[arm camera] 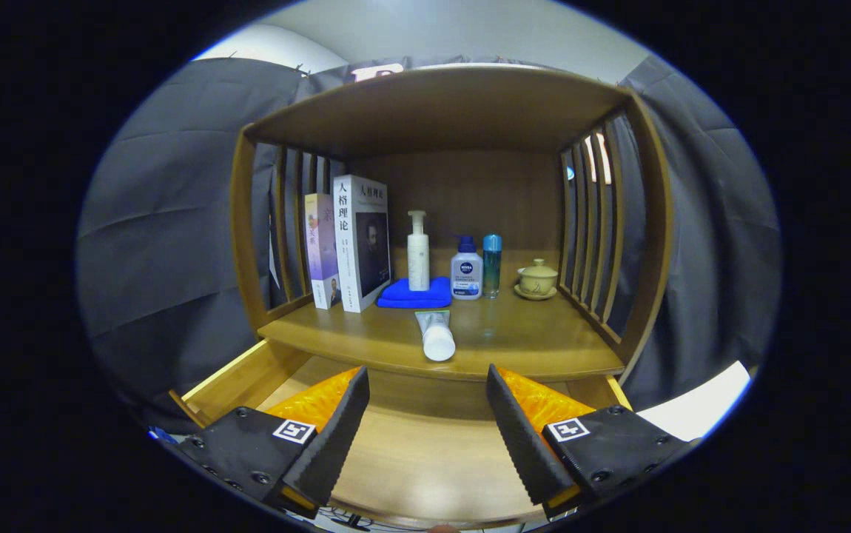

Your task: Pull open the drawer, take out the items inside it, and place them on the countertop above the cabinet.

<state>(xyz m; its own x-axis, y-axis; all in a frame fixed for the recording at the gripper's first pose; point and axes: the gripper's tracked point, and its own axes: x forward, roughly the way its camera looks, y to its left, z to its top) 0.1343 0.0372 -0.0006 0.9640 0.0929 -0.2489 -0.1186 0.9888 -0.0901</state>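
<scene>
The drawer (425,451) is pulled open under the countertop (514,348), and my gripper (425,429) hangs right over it. My two fingers are wide apart and hold nothing. The part of the drawer floor I can see between my fingers looks bare. The back of the drawer is hidden under the countertop, so I cannot tell if something hides there.

A white tube (436,337) lies on the countertop, close to the front edge, just past my fingers. Farther back stand two books (348,244), a pump bottle (418,255) on a blue cloth (416,295), a small bottle with a blue top (466,270), a thin blue bottle (492,265) and a little cup with a lid (538,280).

I think the job is nearly done. To do this part well, I should look deep into the drawer and not bump the tube off the edge
</scene>
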